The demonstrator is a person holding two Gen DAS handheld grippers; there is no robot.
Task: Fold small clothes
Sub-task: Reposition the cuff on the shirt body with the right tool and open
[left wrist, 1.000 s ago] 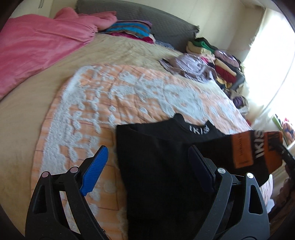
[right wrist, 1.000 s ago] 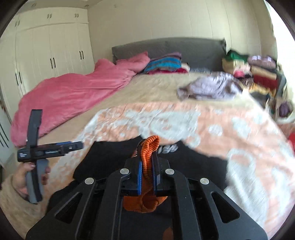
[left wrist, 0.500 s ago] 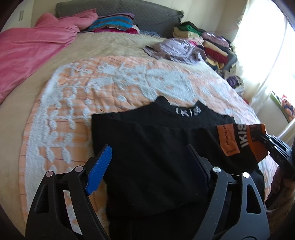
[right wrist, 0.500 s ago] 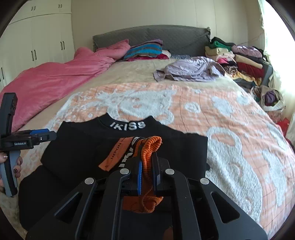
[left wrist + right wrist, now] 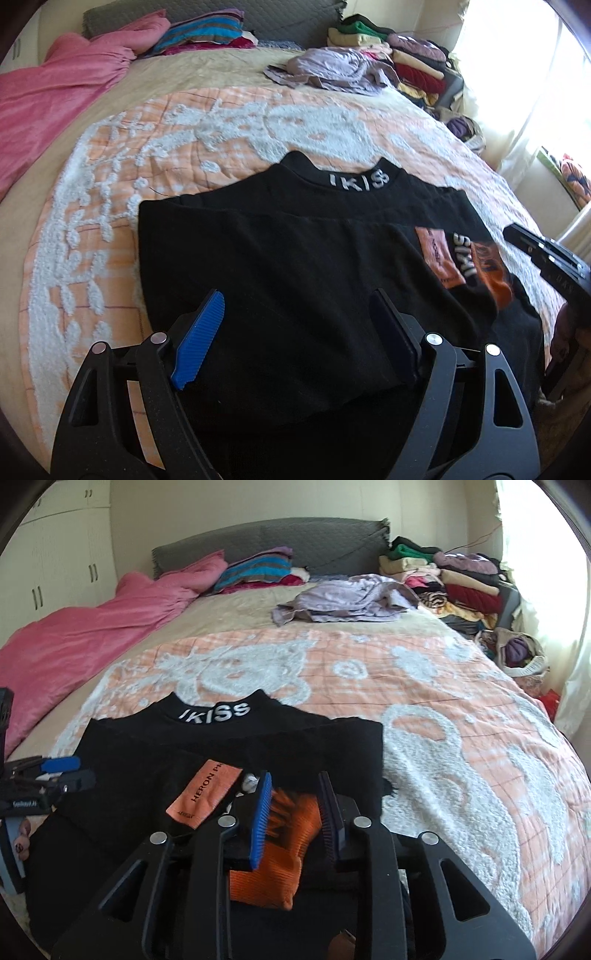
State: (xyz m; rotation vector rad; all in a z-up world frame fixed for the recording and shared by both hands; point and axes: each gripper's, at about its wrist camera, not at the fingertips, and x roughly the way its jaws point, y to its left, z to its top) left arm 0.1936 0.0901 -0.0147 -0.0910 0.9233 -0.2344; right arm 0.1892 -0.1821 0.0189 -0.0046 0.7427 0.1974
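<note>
A black top [image 5: 280, 258] with white "IKISS" lettering on its collar lies flat on the orange and white blanket [image 5: 155, 147]; it also shows in the right wrist view [image 5: 155, 760]. Its sleeve with an orange cuff [image 5: 284, 853] and orange label [image 5: 205, 794] is folded over the body. My left gripper [image 5: 295, 339] is open and empty above the near part of the top. My right gripper [image 5: 295, 812] is open, its jaws on either side of the orange cuff, which rests on the top. The right gripper also shows at the right edge of the left wrist view [image 5: 546, 254].
A pink duvet [image 5: 85, 627] covers the bed's left side. A lilac garment [image 5: 343, 598] lies crumpled at the far end. Stacks of folded clothes [image 5: 454, 579] stand at the far right by the window. Striped pillows [image 5: 258, 568] lean on the grey headboard.
My right gripper has carried the orange-cuffed sleeve inward over the top, lowered it and opened, letting the cuff go. My left gripper stayed open and moved over the top.
</note>
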